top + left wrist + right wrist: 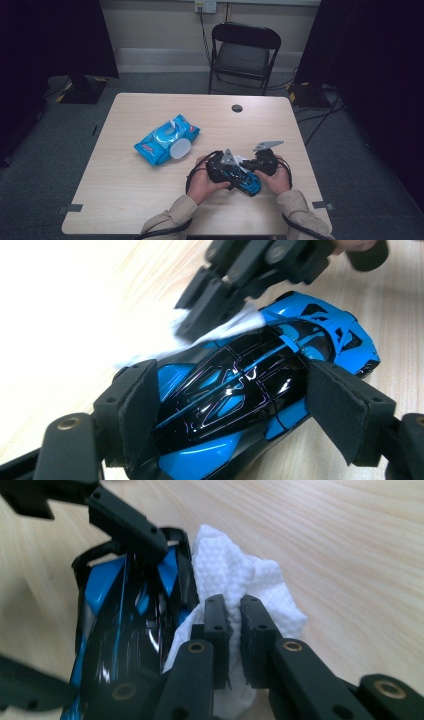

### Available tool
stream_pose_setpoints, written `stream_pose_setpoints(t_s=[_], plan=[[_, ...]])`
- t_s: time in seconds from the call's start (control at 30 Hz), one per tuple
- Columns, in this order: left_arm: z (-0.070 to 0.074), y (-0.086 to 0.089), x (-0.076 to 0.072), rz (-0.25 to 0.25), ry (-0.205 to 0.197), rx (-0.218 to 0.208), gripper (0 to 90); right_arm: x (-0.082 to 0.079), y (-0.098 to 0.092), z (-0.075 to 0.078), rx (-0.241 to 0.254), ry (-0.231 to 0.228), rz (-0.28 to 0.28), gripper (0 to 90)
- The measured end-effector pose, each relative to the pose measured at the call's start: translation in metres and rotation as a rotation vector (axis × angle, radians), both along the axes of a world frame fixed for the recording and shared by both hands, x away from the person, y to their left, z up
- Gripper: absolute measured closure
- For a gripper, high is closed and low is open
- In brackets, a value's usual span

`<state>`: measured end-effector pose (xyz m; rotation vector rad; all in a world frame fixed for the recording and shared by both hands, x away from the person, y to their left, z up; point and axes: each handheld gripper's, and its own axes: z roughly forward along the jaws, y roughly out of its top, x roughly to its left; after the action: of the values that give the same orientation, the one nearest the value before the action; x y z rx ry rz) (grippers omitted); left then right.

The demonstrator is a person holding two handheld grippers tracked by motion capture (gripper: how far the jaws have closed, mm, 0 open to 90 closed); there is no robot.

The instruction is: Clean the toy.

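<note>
Near the bench's (125, 185) front edge, the left hand-held gripper (235, 400) is clamping the blue toy car (260, 375) across its sides, while the right hand-held gripper (234, 615) is pinching a white wipe (235, 580) against the car's flank.

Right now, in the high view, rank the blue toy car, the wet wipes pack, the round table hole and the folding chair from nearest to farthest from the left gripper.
1. Blue toy car: clamped in the left gripper itself.
2. Wet wipes pack: up and left on the table.
3. Round table hole: near the table's far edge.
4. Folding chair: on the floor beyond the table.
</note>
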<state>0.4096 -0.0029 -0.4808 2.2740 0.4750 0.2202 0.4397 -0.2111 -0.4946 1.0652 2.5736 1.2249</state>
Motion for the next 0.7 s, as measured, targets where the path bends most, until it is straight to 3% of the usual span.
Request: stream_pose_setpoints(t_s=[0.47,0.57,0.7], plan=[[0.000,-0.005,-0.003,-0.022,-0.005,-0.004,24.5,-0.021,-0.026,0.000,0.006,-0.041,-0.025,83.3],[0.001,-0.004,-0.003,-0.015,-0.007,0.005,24.7,-0.023,-0.029,0.001,-0.027,-0.047,-0.021,83.3],[0.001,-0.004,-0.003,-0.021,-0.009,0.003,24.7,-0.028,-0.035,0.001,-0.026,-0.040,-0.022,83.6]])
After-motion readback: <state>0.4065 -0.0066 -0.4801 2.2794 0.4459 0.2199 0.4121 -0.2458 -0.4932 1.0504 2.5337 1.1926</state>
